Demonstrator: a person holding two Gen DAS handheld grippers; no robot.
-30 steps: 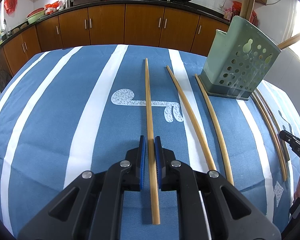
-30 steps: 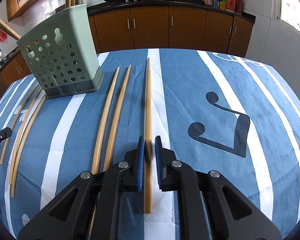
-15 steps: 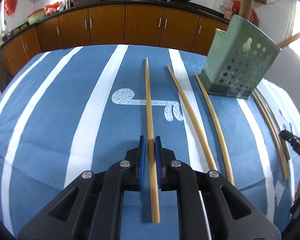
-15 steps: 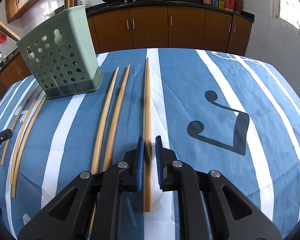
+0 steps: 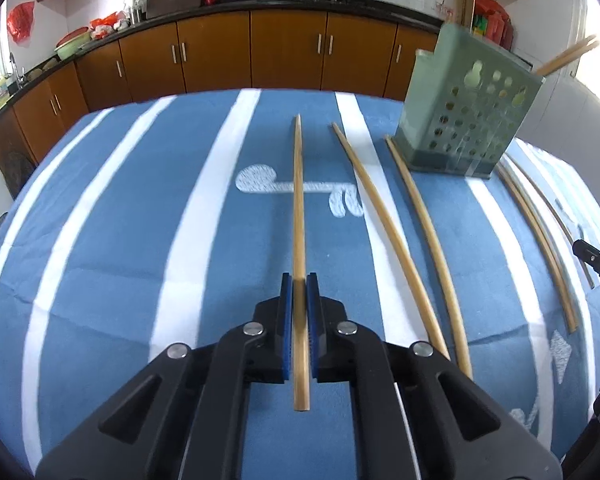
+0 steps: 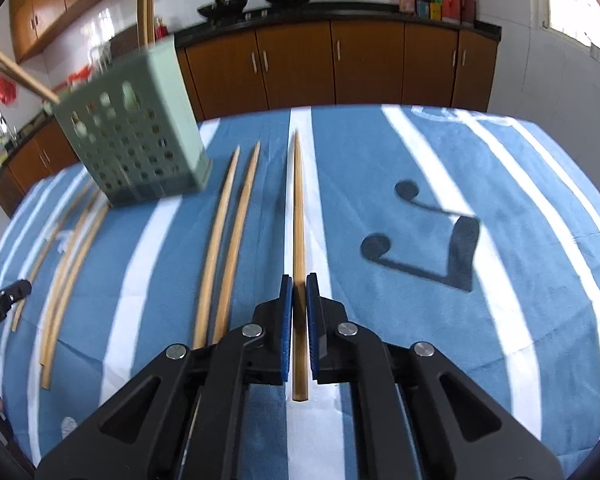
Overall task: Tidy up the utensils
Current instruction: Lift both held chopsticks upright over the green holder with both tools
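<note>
Seven chopsticks lie on the blue striped cloth (image 5: 112, 240) around the green holder (image 5: 466, 120), and four more stand in it: two upright, two leaning out over a corner. Left of the holder in the left view lie three: one clamped in the left gripper (image 5: 299, 292) and two loose ones (image 5: 384, 224) beside it, the nearer reaching the holder's base. On the holder's other side lie three thin sticks (image 5: 536, 216), bunched and blurred, so that count is my best reading.

The seventh chopstick (image 6: 298, 240), farthest from the holder, is clamped in the right gripper (image 6: 299, 292), with a loose pair (image 6: 236, 224) between it and the holder (image 6: 140, 128). Both grippers tilt down at the cloth, jaws pinched narrow on their chopsticks, each stick's thick end poking back between the black arms.

Only the right view shows the dark note printed on the cloth (image 6: 428, 236); only the left shows the pale one (image 5: 296, 190). Each view catches the other gripper's black tip at its edge.
</note>
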